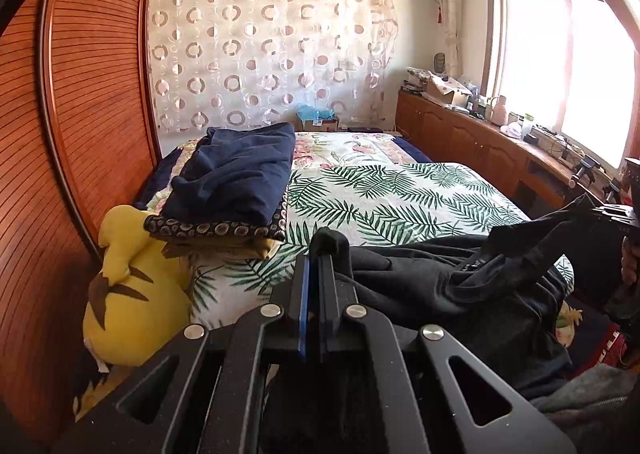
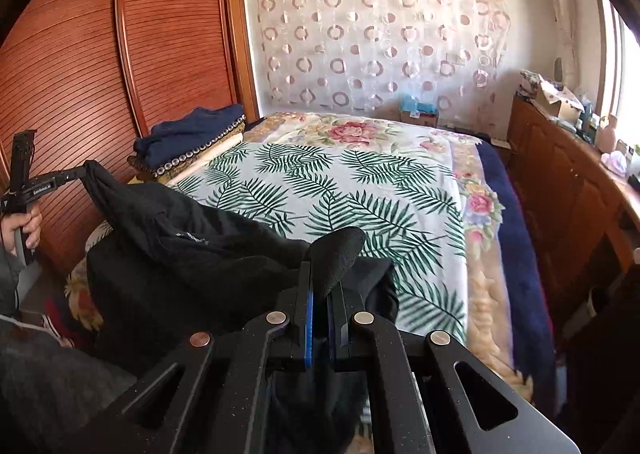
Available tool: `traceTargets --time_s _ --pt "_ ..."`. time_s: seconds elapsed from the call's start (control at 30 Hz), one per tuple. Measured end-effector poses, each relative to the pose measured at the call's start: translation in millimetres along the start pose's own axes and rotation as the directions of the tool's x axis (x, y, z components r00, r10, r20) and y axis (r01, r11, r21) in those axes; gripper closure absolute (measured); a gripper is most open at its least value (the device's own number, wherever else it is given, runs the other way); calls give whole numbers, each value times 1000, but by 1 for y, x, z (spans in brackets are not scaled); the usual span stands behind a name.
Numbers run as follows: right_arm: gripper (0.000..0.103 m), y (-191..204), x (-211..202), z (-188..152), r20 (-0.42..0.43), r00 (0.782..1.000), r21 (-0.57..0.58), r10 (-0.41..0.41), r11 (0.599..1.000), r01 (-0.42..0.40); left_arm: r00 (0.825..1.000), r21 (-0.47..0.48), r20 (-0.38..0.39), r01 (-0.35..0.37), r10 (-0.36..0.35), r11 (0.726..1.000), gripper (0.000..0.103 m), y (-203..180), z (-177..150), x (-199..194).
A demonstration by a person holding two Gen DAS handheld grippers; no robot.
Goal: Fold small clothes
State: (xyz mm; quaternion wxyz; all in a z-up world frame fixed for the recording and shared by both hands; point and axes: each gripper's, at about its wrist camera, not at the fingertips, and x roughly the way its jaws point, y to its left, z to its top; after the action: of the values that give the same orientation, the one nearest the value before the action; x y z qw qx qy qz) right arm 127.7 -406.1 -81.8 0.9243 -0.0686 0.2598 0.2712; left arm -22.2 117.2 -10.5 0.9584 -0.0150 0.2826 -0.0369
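Over the bed (image 2: 360, 190), left gripper (image 1: 318, 250) and right gripper (image 2: 320, 274) jaws pinch black garment (image 2: 192, 254), seemingly unfolded; folding not begun.

The crumpled black fabric garment (image 2: 180, 254) is hiding the near edge of the palm-leaf printed bedspread (image 2: 360, 190). The yellow plush toy (image 1: 128, 294) is lying partly under the folded navy blanket stack (image 1: 236, 178), and small clutter on the wooden sideboard (image 1: 480, 130) is blurring in window glare.

We can make out one small white label on the arm of the left tongs (image 2: 76, 174) in the right wrist view; it seems to read "GenRobot.AI", though faintly. A pale tag on the black garment (image 2: 192, 238) is too small to read.
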Motion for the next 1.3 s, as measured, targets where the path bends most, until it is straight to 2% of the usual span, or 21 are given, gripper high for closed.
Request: traceTargets --time_s 0.2,0.37,0.47,0.57,0.6,0.63,0.67,0.73,0.8,0.83,0.87,0.93,1.03,1.3 --pt "98 11 -19 -8 -44 999 -36 -21 999 19 999 12 -10 -51 51 999 98 -1 -17 -21" --pt "98 16 10 -28 -145 989 -4 -33 999 33 994 0 -88 -70 70 998 98 2 -46 -4" --pt "98 12 22 -33 -172 984 16 -53 998 56 989 -12 -125 -79 77 997 98 3 -55 4" --pt "98 14 23 -30 -178 982 11 -61 998 64 990 8 -111 -87 87 996 97 0 -58 3" --pt "98 15 21 -28 -175 983 9 -61 998 63 992 16 -103 -73 74 997 94 -2 -57 2" --pt "98 18 18 -26 -169 984 5 -61 998 62 994 19 -95 -58 60 998 83 -5 -56 0" --pt "98 20 15 -23 -163 985 2 -58 998 59 995 20 -88 -54 55 998 68 -7 -54 -2" --pt "80 22 8 -21 -148 987 4 -57 998 58 997 19 -67 -42 43 999 57 -10 -48 -5" --pt "77 19 4 -19 -125 990 17 -61 998 64 997 11 -68 -32 33 999 56 -9 -42 -2" --pt "77 16 4 -18 -119 992 26 -48 998 52 997 11 -66 -33 34 999 51 -10 -39 0" --pt "75 15 1 -16 -113 993 30 -40 999 44 997 13 -63 -33 34 999 39 -10 -36 2" --pt "64 14 -4 -12 -96 993 14 -64 998 65 998 13 -60 -21 22 1000 23 -9 -30 12" --pt "57 12 0 -9 -91 991 4 -95 995 96 997 6 -82 -2 2 1000 23 -7 -25 31" --pt "51 2 57 -3 -119 988 18 -99 995 102 988 24 -153 -22 25 999 23 -4 -14 92"
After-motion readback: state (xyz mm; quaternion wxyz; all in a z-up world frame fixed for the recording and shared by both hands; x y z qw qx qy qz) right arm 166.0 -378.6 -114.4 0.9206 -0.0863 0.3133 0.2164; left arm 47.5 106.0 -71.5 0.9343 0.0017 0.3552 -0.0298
